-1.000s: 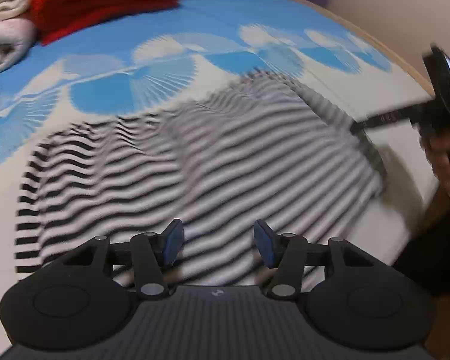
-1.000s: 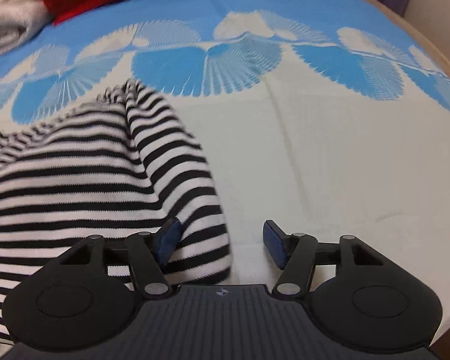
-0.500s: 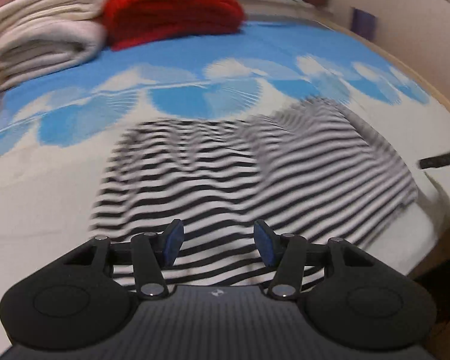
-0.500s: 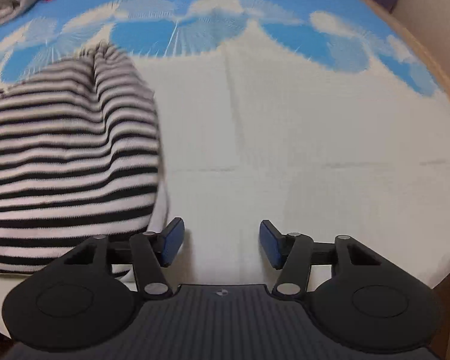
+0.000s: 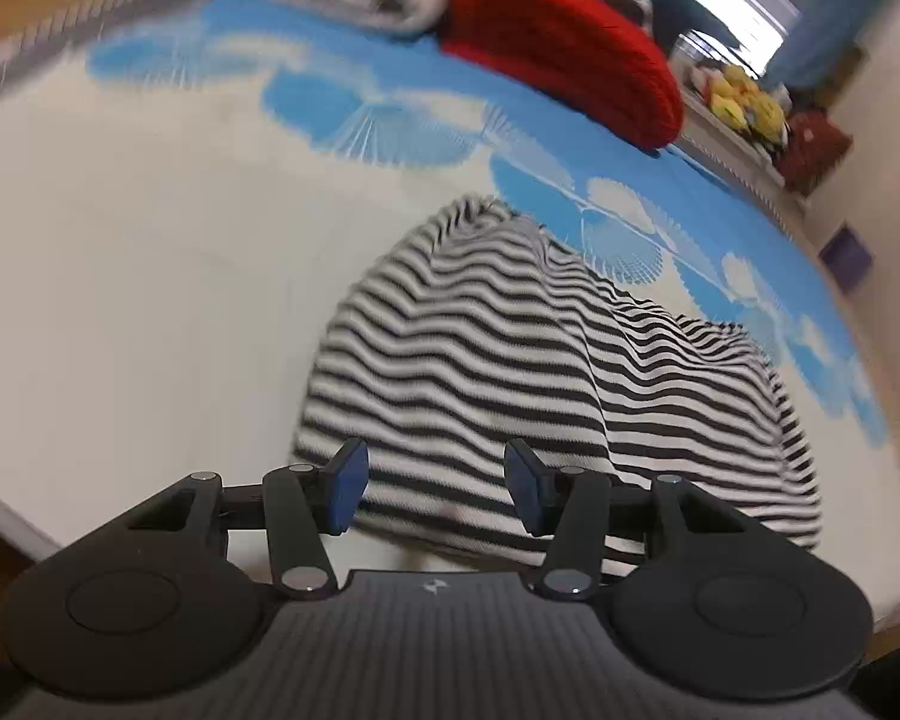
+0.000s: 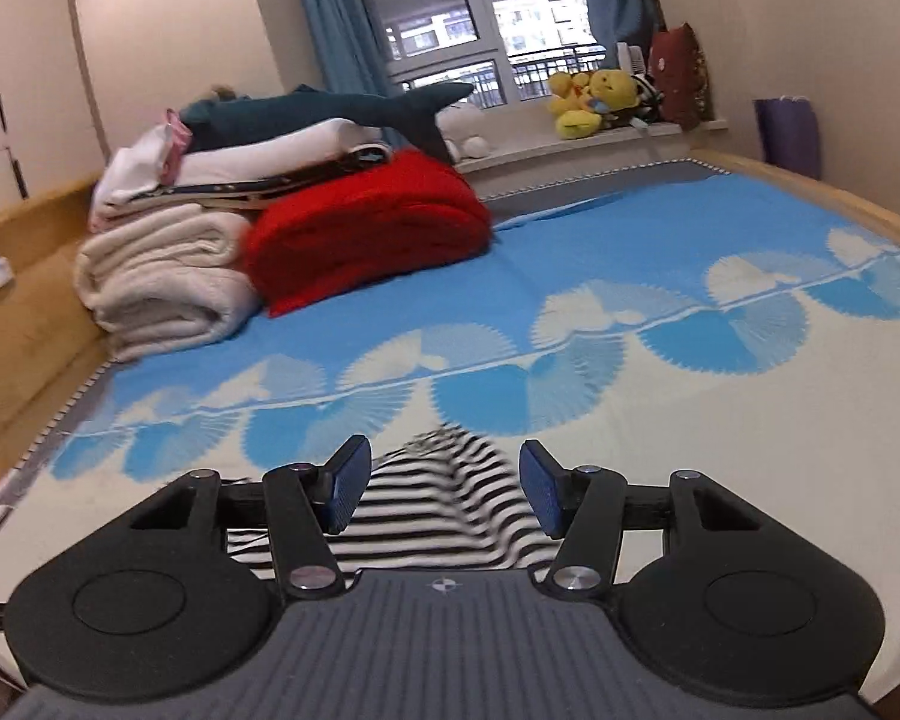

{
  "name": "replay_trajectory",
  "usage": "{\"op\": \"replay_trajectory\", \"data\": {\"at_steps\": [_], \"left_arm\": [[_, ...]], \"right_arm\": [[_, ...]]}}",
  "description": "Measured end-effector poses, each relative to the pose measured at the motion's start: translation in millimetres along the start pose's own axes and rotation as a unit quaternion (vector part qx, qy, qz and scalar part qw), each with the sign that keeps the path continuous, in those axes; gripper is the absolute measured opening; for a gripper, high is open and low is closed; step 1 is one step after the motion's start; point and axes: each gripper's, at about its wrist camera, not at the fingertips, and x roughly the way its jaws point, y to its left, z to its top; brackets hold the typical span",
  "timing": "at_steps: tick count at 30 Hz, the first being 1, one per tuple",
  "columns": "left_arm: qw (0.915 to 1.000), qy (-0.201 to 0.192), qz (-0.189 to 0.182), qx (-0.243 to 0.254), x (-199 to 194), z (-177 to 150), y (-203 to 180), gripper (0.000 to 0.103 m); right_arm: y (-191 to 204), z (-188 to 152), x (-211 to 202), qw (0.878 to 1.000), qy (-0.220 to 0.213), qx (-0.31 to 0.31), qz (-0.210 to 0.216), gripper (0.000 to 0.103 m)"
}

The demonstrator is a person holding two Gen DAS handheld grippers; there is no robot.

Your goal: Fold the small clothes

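Observation:
A black-and-white striped garment (image 5: 546,384) lies folded and slightly humped on the bed near its front edge. My left gripper (image 5: 435,489) is open and empty, hovering just above the garment's near left edge. In the right wrist view the same garment (image 6: 444,498) shows only partly, low between my fingers. My right gripper (image 6: 441,486) is open and empty above it, pointing towards the window.
The bed sheet (image 6: 660,276) is blue and white with a fan pattern. A folded red blanket (image 6: 366,228) and white folded blankets (image 6: 162,276) are stacked at the far left. Plush toys (image 6: 594,99) sit on the windowsill. The wooden bed edge (image 5: 894,636) runs close by.
Both grippers stayed open and pulled back from the garment. The left one swung to the garment's left side. The right one tilted up, so the room and window are in view.

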Motion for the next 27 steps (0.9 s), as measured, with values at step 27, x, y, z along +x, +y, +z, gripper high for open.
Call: {"op": "replay_trajectory", "data": {"at_steps": [27], "left_arm": [[0.9865, 0.022, 0.02, -0.161, 62.8, -11.1, 32.7, 0.05]], "right_arm": [[19.0, -32.8, 43.6, 0.996, 0.074, -0.034, -0.03, 0.057]]}}
